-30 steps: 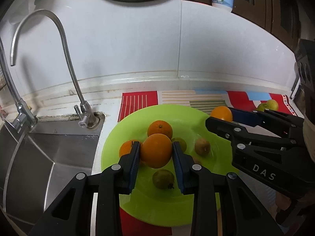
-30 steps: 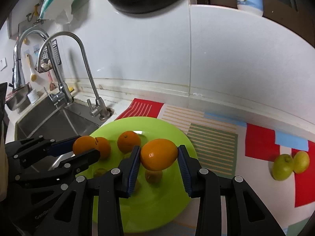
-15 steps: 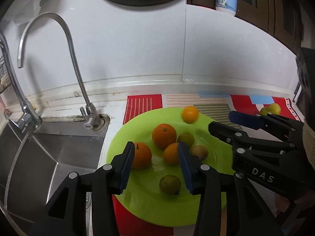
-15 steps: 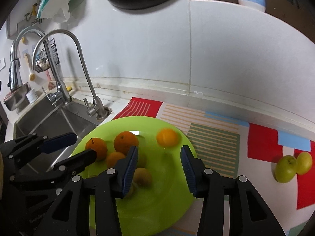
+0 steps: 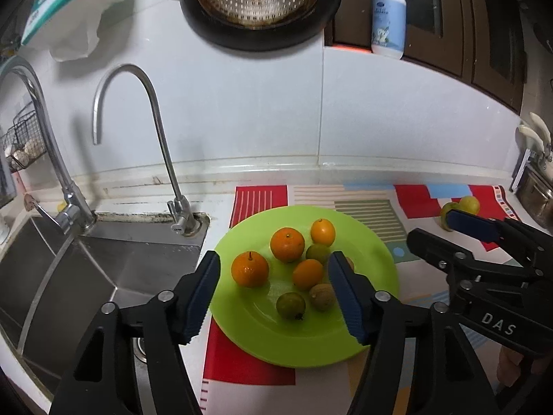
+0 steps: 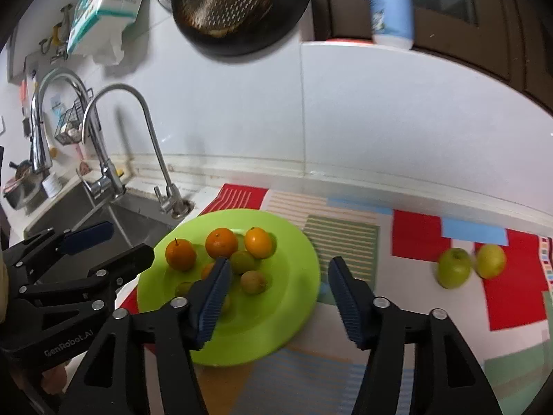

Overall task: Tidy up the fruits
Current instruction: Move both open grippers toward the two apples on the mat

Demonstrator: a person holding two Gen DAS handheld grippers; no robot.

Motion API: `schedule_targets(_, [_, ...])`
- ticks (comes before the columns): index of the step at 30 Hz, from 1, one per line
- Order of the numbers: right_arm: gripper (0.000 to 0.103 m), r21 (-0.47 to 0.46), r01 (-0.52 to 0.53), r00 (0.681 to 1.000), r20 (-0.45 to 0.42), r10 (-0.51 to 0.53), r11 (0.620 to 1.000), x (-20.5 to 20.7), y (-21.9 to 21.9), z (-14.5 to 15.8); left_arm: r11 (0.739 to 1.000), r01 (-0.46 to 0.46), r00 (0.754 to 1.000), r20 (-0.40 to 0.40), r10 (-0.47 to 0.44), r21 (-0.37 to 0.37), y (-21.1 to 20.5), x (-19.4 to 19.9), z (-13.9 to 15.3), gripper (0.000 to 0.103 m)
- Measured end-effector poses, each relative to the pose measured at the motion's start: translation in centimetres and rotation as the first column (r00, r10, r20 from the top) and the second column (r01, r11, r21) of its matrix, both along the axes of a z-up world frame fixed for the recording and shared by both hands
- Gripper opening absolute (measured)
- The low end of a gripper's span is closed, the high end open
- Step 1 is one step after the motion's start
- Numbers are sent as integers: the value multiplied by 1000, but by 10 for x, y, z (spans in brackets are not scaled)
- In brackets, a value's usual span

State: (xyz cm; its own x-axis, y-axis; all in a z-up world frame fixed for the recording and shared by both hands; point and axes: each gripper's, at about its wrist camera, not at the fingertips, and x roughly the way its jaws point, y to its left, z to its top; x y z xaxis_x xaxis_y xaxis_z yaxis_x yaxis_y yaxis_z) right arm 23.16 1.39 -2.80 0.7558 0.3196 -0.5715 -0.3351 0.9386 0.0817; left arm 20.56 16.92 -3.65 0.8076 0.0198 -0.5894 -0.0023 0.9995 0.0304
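A lime-green plate lies on a patterned mat and holds several oranges, small green fruits and a brown fruit. Two green apples lie on the mat to the right, off the plate. My left gripper is open and empty, raised above the plate's near side. My right gripper is open and empty, above the plate's right part. Each gripper also shows in the other's view, the right one and the left one.
A steel sink with two curved faucets lies left of the plate. A dark colander pan hangs on the white wall, with a soap bottle on a ledge. A tissue box hangs at upper left.
A second ago each gripper was shut on an orange over the plate. Both have opened and let go; both oranges now rest on the plate. Both grippers have pulled back and up.
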Motion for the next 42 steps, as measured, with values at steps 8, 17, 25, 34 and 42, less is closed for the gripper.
schedule_targets(8, [62,-2,53,997,48,-53,999,-33,-18,19,1000,-1,1000,31,1,-13,-10,-23,19,72])
schedule_targets(17, [66,17,118,989,92,-119,993,-66,-47,34,1000,7,996,87,-8,5,-33,-49,39,86])
schedule_targets(25, [68,20,172,976,130,-173,985,-87,-78,48,999,30,993,116,-28,-19,-56,-59,52,90])
schedule_targets(34, [69,17,213,964,159,-213,977,-102,-112,57,998,60,989,138,-58,-7,-90,-66,60,91])
schedule_targets(42, [69,11,243,955,174,-241,970,-108,-145,63,995,100,982,159,-99,2,-126,-68,66,93])
